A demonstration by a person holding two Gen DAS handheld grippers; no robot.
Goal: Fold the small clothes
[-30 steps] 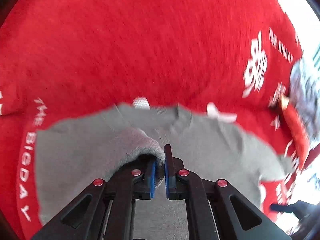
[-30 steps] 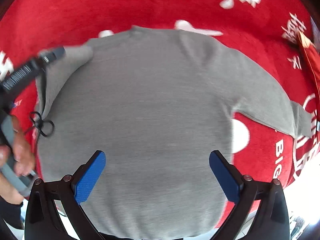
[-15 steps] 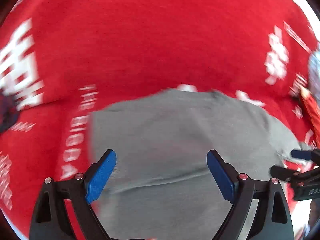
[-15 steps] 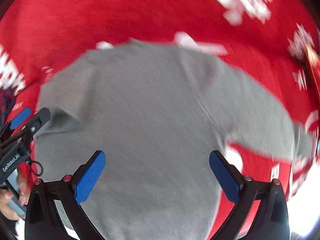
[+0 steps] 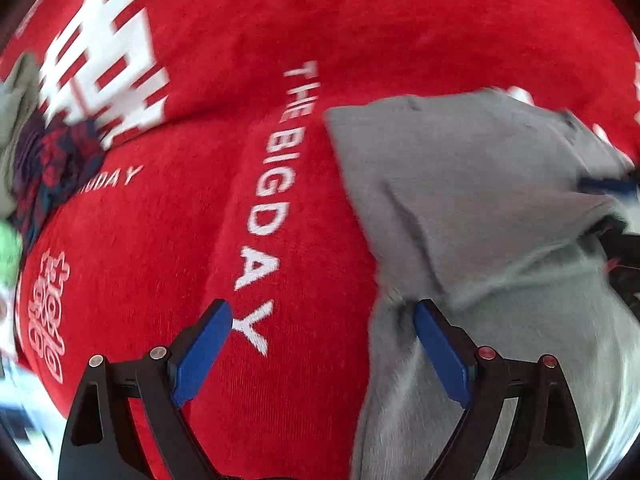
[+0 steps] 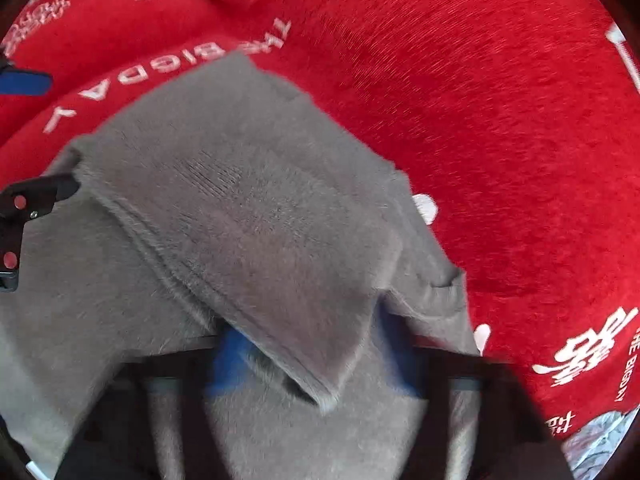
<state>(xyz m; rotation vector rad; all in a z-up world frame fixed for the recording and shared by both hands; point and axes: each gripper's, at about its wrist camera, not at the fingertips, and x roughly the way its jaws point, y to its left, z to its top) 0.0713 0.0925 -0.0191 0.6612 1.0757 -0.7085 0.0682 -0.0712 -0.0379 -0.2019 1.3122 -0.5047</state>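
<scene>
Grey sweater [image 6: 256, 240]: sleeve folded across body on red blanket [image 6: 500, 120]. Right gripper [image 6: 312, 364] just closed, pinching sleeve hem to carry the fold; left gripper [image 5: 320, 352] wide, empty, at left edge.

This looks like a home, most likely a bed or sofa top: the whole surface is a plush red blanket [image 5: 360, 20] printed with white characters and the words "THE BIG DAY". A soft grey sweater [image 6: 260, 220] lies on it. At nine o'clock in the left wrist view, more clothes [image 5: 52, 168] sit in a heap at the blanket's edge.
</scene>
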